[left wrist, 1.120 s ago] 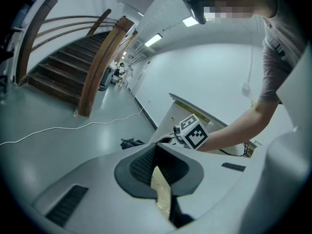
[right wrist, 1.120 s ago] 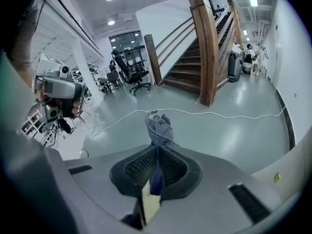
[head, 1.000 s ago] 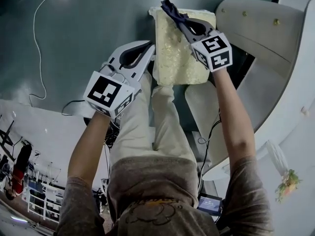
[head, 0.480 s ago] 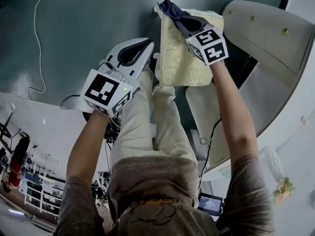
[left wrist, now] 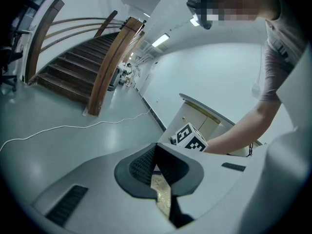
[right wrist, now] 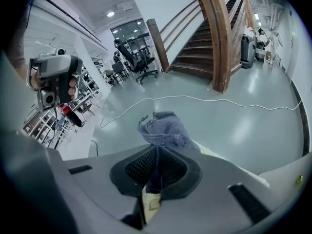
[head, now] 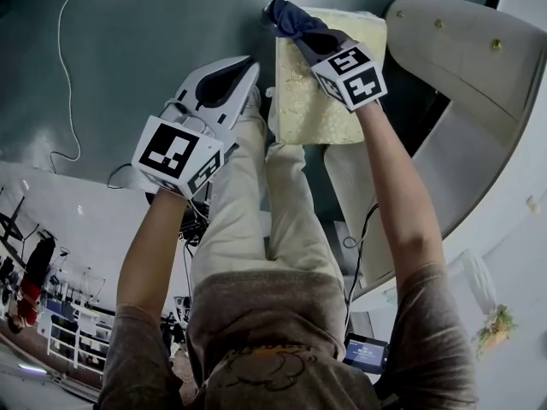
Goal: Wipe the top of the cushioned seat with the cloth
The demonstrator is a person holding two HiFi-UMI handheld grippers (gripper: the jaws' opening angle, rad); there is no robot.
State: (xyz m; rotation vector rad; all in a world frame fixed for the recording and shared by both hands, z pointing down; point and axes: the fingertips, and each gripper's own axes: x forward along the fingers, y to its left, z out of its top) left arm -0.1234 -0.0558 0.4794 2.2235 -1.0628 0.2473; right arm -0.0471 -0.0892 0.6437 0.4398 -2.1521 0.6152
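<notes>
The cushioned seat point(head: 320, 101) is a pale yellow, patterned pad below me, just beyond my knees. A dark blue cloth point(head: 285, 15) lies bunched at the seat's far left corner, and my right gripper point(head: 299, 34) is shut on it. In the right gripper view the cloth point(right wrist: 163, 128) bulges out beyond the closed jaws of that gripper point(right wrist: 156, 152). My left gripper point(head: 250, 65) hovers just left of the seat's left edge, shut with nothing in it. A strip of the seat point(left wrist: 162, 191) shows below the left gripper point(left wrist: 156, 165).
A white curved chair back point(head: 453, 49) rises on the seat's right side. The person's legs point(head: 256, 203) reach down to the seat's near edge. A white cable point(head: 64, 58) trails across the grey-green floor at left. A wooden staircase point(left wrist: 73, 77) stands further off.
My right gripper has carried the cloth from the middle of the seat's far edge leftward to its far left corner. The left gripper has shifted slightly forward, still shut.
</notes>
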